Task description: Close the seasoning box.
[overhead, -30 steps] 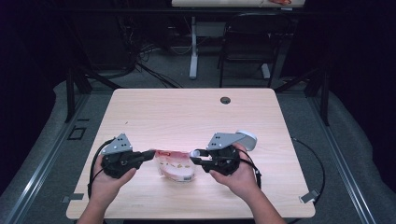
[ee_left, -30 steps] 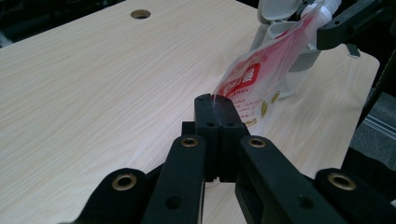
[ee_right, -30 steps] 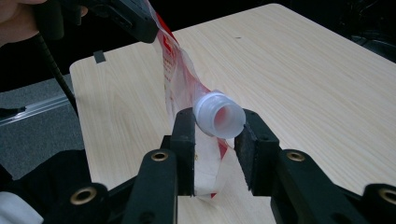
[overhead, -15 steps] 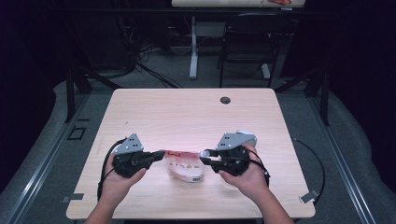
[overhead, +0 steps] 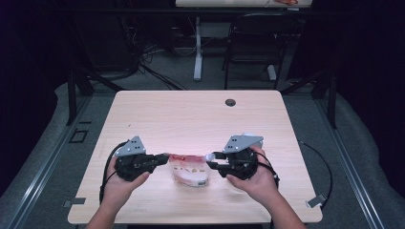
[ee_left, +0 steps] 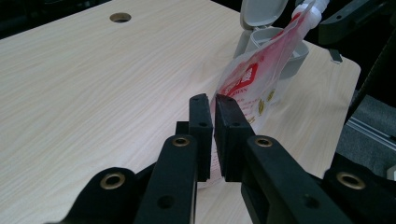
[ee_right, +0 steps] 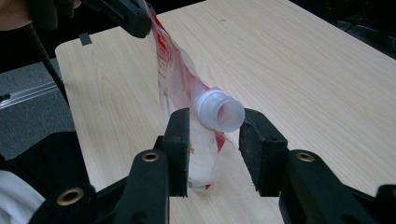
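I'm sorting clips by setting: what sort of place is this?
Probably a lab or recording studio, not a home: a bare wooden table with a cable hole, floor cables behind, and dark surroundings.

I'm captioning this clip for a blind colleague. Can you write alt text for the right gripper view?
The right gripper has its black jaws open on either side of the white spout of a clear, red-printed pouch; its jaws have just been opening, and the pads do not press the spout. The left gripper holds the pouch's far edge above a light wooden table.
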